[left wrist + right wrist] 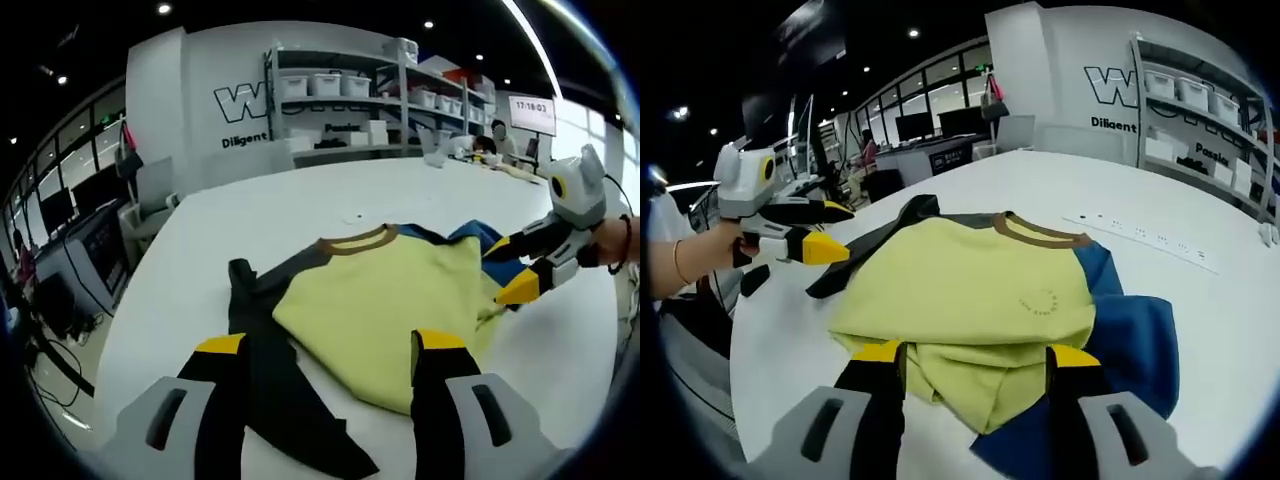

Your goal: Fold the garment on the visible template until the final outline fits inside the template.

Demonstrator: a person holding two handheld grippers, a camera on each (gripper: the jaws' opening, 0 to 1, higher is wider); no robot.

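- Garment (385, 310) lies partly folded on the white worktop (300, 210): a yellow body with a brown collar (352, 243), a black sleeve (262, 360) on one side and a blue sleeve (1135, 350) on the other
- You cannot make out any template outline under the cloth in either view; the garment hides whatever sits beneath it
- In the left gripper view your left hand-held gripper (331, 345) stands open, its yellow-tipped jaws apart over the black sleeve and the yellow hem, gripping nothing
- In the right gripper view your right hand-held gripper (976, 352) is also open, jaws spread at the near yellow edge; whether the tips touch the cloth is hard to tell
- The same right hand-held gripper enters the left gripper view from the right, its yellow tip at the garment's edge by the blue sleeve, which is mostly hidden behind the yellow body there
- The black sleeve runs down between the left jaws and its end is cut off at the bottom of the view
- Open worktop stretches beyond the collar and to both sides; the near edge curves close to your hands
- A row of small dark marks (1140, 233) on the worktop past the collar is too small to read
- Wall lettering (1112, 124) reads "Diligent", under large letters cut off by shelving (380, 100); a screen (531, 108) shows "17:18:02"
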